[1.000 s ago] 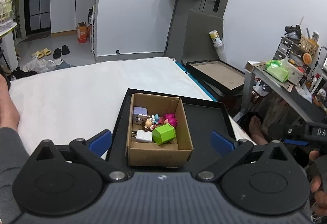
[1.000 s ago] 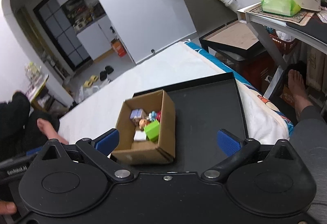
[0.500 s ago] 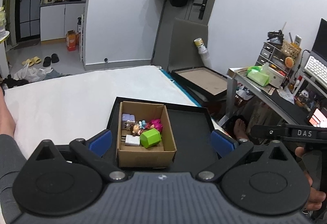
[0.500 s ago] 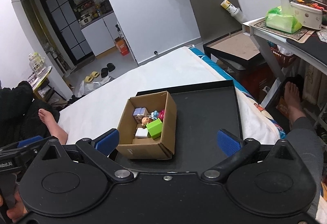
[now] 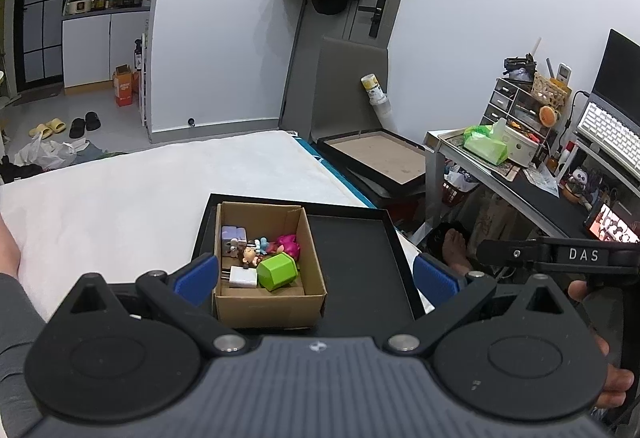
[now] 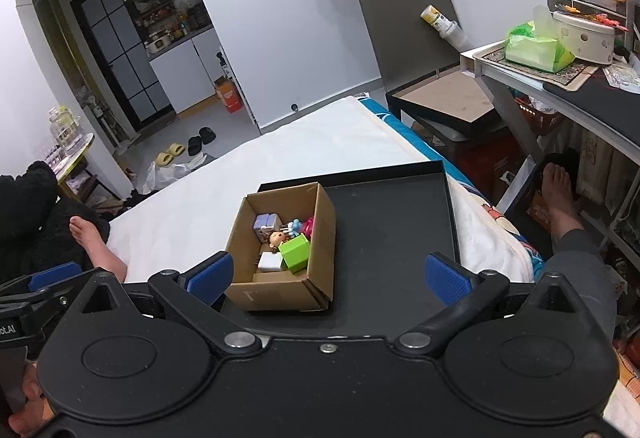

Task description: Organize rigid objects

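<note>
Looking along the left tool [image 5: 316,280], its two blue-padded fingers [image 5: 197,278] stand wide apart at the lower middle of the frame, holding nothing. Between them, just above the tool's body, sits an open cardboard box [image 5: 267,302] on the left half of a black tray [image 5: 360,262]. The tray rests on a bed [image 5: 120,198] with a white cover. Inside the box lie a green block [image 5: 277,271], a white plug [image 5: 243,277], a pale purple cube [image 5: 233,237], a pink toy [image 5: 289,244] and a small doll figure [image 5: 250,256], all crowded together. At the right edge a hand [image 5: 600,370] grips the other tool's handle. A cluttered desk [image 5: 520,194] fills the right side.

From the right tool [image 6: 330,274], the fingers [image 6: 210,276] are likewise spread wide and empty. The box [image 6: 280,290] sits left of centre on the tray [image 6: 396,238], the green block [image 6: 296,254] and white plug [image 6: 270,262] nearest the camera. Bare feet show at the left edge [image 6: 90,238] and the right edge [image 6: 560,194].
</note>
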Motion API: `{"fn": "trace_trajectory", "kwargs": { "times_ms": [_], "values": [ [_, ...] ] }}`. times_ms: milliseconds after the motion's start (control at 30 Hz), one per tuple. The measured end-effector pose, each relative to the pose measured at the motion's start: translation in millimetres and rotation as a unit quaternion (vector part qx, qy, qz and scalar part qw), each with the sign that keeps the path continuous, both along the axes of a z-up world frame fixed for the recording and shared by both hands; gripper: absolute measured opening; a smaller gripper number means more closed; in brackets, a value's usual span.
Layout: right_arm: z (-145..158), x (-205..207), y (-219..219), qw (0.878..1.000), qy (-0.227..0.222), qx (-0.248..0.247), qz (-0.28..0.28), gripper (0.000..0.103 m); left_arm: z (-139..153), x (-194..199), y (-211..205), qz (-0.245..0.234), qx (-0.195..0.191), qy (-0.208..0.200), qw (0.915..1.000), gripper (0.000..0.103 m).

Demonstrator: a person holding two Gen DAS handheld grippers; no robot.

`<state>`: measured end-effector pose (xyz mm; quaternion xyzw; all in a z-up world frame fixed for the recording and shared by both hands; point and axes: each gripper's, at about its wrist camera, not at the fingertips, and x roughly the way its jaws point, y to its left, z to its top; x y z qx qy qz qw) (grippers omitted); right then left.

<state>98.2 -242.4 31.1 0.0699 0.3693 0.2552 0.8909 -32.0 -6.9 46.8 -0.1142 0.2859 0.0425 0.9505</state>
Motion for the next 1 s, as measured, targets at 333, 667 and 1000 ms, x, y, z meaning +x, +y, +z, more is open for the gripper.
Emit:
{"fn": "trace_trajectory", "kwargs": {
  "times_ms": [333, 667, 1000],
  "values": [
    [-1.0, -0.7, 0.5, 1.000, -0.003, 0.000, 0.008, 0.103, -2.7, 0.5, -1.7, -0.002, 0.001, 0.003, 1.0000, 0.102],
    [-0.9, 0.1, -1.0, 1.000, -0.001, 0.000, 0.002, 0.103, -7.1, 2.8, -1.2, -0.003, -0.004, 0.008, 1.0000, 0.102],
    [-2.1, 0.4, -1.6, 1.000, 0.002, 0.001, 0.002, 0.103, -10.4, 3.9, -0.8, 0.000, -0.005, 0.015, 0.9999, 0.102]
  ]
}}
